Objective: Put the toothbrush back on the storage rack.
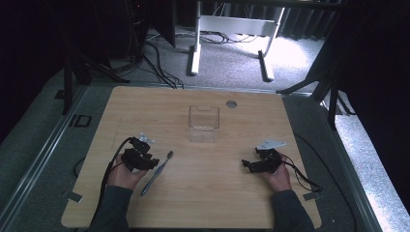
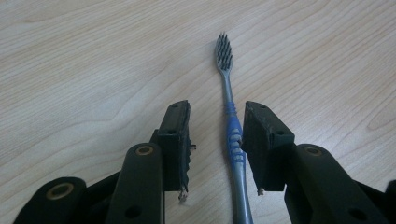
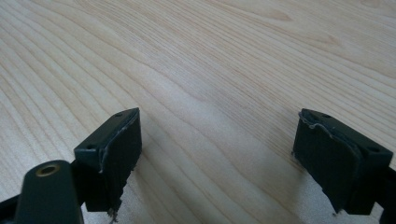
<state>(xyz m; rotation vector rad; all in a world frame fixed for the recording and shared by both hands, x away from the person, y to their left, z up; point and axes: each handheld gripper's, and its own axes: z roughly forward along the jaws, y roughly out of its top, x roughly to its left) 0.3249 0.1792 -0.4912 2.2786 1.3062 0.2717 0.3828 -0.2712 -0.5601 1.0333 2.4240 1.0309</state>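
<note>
The wooden table carries a clear square container near its far middle, well apart from both grippers. The toothbrush, grey with blue ribbed grip, lies flat between the open jaws of the left gripper, closer to one pad. The right gripper is open wide over bare wood.

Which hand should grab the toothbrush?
The left one, most likely. The left gripper is open with its fingers on either side of the toothbrush handle. The right gripper is open too, over bare table, far off to the right.
</note>
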